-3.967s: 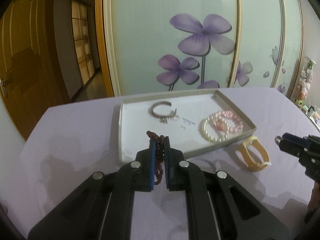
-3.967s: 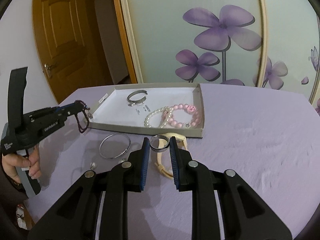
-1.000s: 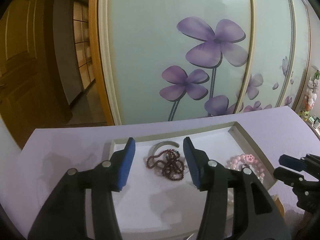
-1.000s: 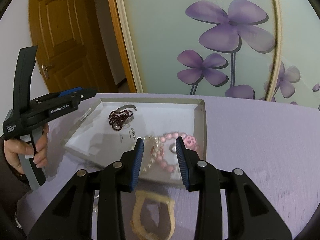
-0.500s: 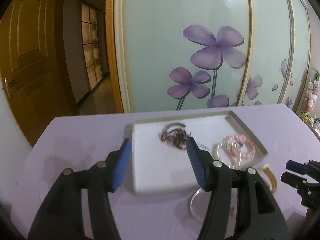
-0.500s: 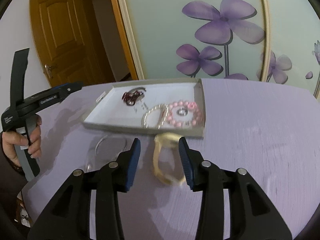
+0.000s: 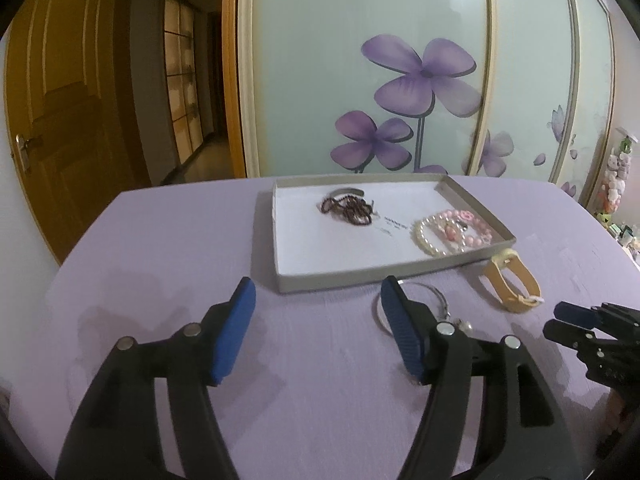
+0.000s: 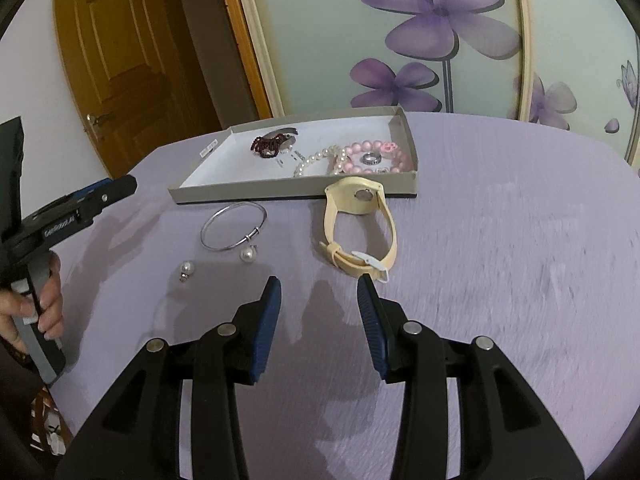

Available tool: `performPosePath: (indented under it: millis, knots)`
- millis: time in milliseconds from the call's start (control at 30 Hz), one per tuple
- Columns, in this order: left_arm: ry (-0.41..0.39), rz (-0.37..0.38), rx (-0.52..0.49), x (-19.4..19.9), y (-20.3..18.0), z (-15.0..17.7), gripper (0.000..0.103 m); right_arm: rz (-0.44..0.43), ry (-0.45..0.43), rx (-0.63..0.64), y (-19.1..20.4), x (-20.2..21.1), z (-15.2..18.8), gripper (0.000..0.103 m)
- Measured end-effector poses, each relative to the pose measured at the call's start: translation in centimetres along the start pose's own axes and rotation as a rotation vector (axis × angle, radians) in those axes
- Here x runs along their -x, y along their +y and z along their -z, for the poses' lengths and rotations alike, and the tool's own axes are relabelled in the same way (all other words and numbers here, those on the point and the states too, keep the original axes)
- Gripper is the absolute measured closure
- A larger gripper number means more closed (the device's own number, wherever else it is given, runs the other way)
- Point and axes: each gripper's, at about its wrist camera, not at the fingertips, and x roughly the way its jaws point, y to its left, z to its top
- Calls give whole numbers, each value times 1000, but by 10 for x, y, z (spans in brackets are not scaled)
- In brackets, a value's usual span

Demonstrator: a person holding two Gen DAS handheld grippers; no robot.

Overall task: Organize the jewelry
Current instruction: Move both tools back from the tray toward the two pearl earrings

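On the counter [image 8: 500, 240]: silver bangle [image 8: 233, 226], tan watch [image 8: 360, 224]
Tray [image 7: 320, 280]: garnet beads [image 7: 347, 209], pearl bracelet [image 7: 430, 236]
Left gripper [image 7: 318, 300]: fingers opening, nothing between
Right gripper [image 8: 318, 292]: fingers spread, empty

The left claw [image 8: 120, 188] body reads "GenRobot.AI".

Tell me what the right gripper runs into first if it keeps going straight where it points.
Probably the bare purple tablecloth just ahead: the right gripper tilts downward, jaws apart and empty. Beyond that spot lies the yellow watch, slightly right of centre; depth is hard to judge.
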Motion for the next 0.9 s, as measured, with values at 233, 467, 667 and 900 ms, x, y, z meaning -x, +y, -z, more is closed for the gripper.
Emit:
performPosePath:
  millis: [233, 467, 667, 900]
  knots:
    - [11, 12, 13, 1, 0, 8, 35, -27, 22, 56, 22, -12, -1, 61]
    - [-20, -20, 40, 3, 15, -5, 35, -56, 74, 110, 45, -31, -3, 61]
    - [-52, -46, 69, -7, 29, -34, 35, -56, 105, 141, 58, -44, -7, 62]
    - [-74, -50, 81, -19, 34, -59, 35, -32, 150, 168, 66, -65, -16, 70]
